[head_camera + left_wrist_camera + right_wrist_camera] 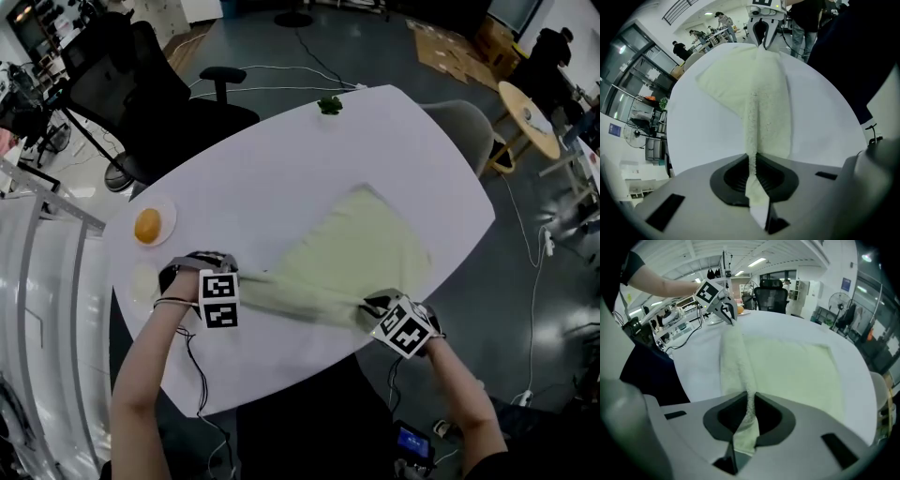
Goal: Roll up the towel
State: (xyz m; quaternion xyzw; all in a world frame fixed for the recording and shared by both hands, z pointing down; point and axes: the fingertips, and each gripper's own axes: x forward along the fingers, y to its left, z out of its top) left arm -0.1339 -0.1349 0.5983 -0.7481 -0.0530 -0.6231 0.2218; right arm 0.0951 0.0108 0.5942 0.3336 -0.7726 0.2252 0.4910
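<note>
While the white oval counter (281,159) filled most of the head view, a pale green towel (361,248) lay on its near right half. The towel's far part was spread flat and its near edge was gathered into a ridge stretched between the two grippers. Near the counter's left end stood a small plate (167,217) with an orange fruit (147,225) on it, and a small green thing (329,105) sat at the far edge. Around the counter ran a dark grey floor (394,47) crossed by white cables. A black office chair (141,84) stood beyond the far left side, a grey chair (466,127) at the right, and a round wooden table (525,112) further off.

The left gripper (246,275) had its jaws clenched on one end of the ridge, with the cloth pinched between the pads. The right gripper (371,305) had its jaws clamped on the other end in the same way.

Both forearms were cut off at the lower frame edge, and the green thing was too small to identify. Each gripper's cube bore black-and-white square markers. A blue sign (846,284) on the wall in the right gripper view was too small to read.
</note>
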